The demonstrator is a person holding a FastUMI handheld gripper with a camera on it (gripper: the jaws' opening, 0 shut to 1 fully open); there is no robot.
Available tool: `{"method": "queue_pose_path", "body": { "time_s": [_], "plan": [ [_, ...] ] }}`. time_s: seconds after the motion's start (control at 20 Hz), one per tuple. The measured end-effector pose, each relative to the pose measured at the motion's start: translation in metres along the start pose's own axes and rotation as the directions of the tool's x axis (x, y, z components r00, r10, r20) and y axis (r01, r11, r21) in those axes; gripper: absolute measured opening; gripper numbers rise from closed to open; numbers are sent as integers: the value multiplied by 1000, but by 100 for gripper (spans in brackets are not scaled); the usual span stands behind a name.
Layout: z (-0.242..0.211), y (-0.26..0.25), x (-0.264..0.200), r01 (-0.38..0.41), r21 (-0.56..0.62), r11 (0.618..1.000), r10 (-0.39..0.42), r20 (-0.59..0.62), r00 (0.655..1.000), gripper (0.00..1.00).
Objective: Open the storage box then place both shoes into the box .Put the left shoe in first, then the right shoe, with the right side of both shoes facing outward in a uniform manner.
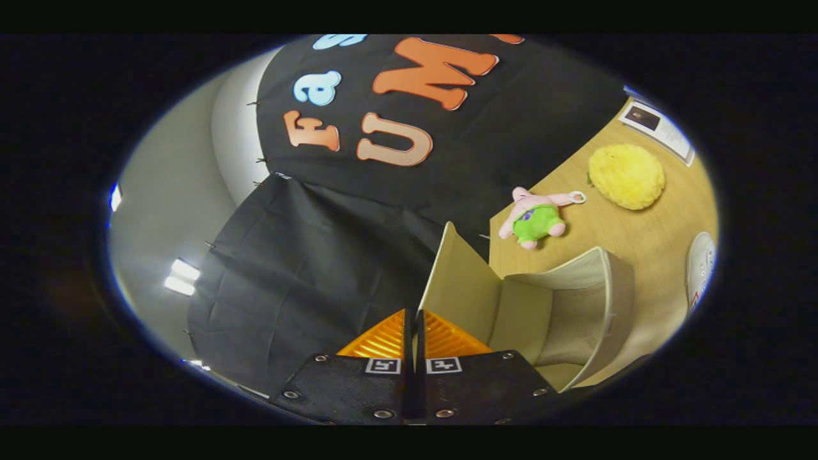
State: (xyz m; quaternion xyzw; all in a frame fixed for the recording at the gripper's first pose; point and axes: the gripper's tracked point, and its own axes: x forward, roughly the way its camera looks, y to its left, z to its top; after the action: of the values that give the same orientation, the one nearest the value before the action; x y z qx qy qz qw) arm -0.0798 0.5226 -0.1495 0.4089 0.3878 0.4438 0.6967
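While gripper (411, 322) pinches lid (455, 281), storage box (575, 306) open.

Camera rides the claw (411, 319), tilted sideways, close above the open storage box (575, 306).

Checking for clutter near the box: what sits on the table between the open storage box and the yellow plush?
In the gripper view, a pink and green plush toy lies between the storage box and yellow plush; otherwise bare table.
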Motion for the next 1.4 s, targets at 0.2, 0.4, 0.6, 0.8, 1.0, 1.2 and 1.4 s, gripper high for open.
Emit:
{"method": "queue_pose_path", "body": {
  "time_s": [0.2,0.4,0.6,0.8,1.0,1.2,1.4],
  "plan": [
    [-19,26,37,11,-68,998,-13,-34,999,0],
    [-37,39,70,25,-145,989,-34,-61,998,3],
    [-52,38,80,49,-215,975,-67,-76,995,15],
    [-38,24,77,84,-229,970,-95,-37,995,37],
    [-4,-1,49,181,-281,942,-169,67,983,94],
    [29,-48,10,330,-350,877,-283,180,942,98],
    [61,-98,-40,482,-397,781,-394,285,874,98]
  ]
}}
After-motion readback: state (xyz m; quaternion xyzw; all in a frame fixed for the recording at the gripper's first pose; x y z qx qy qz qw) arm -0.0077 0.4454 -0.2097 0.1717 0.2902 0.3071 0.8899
